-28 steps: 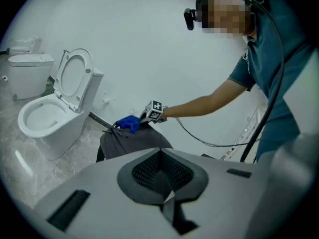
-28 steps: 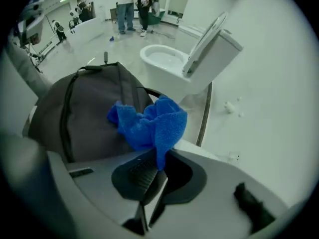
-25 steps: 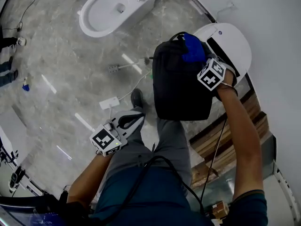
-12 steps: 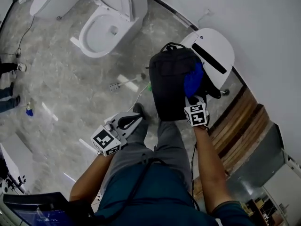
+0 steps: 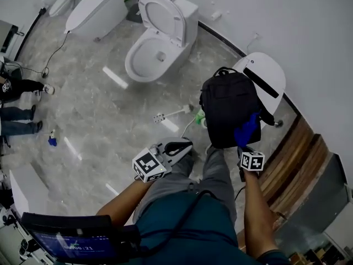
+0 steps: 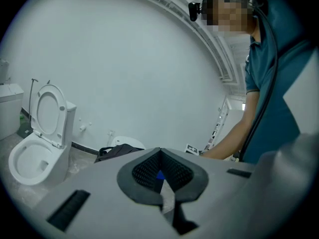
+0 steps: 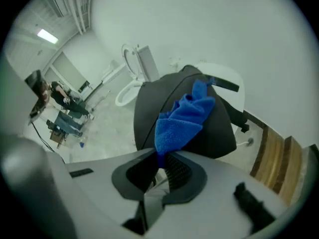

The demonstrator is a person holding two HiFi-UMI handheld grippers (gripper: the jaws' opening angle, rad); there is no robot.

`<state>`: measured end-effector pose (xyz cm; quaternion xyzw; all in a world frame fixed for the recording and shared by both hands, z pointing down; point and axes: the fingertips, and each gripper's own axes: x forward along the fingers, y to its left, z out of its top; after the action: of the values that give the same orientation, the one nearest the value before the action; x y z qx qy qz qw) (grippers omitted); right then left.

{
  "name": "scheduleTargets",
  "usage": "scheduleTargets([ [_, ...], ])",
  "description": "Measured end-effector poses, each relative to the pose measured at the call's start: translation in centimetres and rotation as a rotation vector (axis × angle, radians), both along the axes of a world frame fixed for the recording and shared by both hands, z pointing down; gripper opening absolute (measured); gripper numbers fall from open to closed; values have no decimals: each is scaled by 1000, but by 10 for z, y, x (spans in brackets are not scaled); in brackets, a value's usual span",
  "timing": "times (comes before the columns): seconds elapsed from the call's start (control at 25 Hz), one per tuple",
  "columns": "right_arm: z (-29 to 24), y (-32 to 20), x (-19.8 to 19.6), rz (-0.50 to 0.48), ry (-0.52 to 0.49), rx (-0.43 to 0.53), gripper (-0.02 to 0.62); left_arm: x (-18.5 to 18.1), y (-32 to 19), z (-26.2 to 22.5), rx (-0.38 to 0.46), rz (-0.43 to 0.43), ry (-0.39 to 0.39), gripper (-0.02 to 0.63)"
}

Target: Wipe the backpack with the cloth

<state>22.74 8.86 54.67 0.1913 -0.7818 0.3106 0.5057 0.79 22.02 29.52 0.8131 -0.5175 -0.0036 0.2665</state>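
While the right gripper (image 5: 245, 146) pinches the blue cloth (image 5: 246, 130) against the black backpack (image 5: 225, 106) at two o'clock in the head view — it lies on a white toilet lid (image 5: 271, 75) — the left gripper (image 5: 185, 146), jaws pressed together on nothing, hangs near six o'clock.

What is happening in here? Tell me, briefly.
A person holds a pair of tongs in each hand. The right tongs are shut on a blue cloth, holding it against the near side of a black backpack that sits on a white rounded fixture by the wall. The left tongs are shut on nothing, apart from the backpack.
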Motion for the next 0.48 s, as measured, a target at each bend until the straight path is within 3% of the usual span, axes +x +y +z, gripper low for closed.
scheduleTargets([
  [0.16,-88,2,-2,119,-240,153,29,4,11,-20,52,46,11,6],
  [0.48,-303,38,0,117,-611,573,29,6,32,-99,174,18,64,6],
])
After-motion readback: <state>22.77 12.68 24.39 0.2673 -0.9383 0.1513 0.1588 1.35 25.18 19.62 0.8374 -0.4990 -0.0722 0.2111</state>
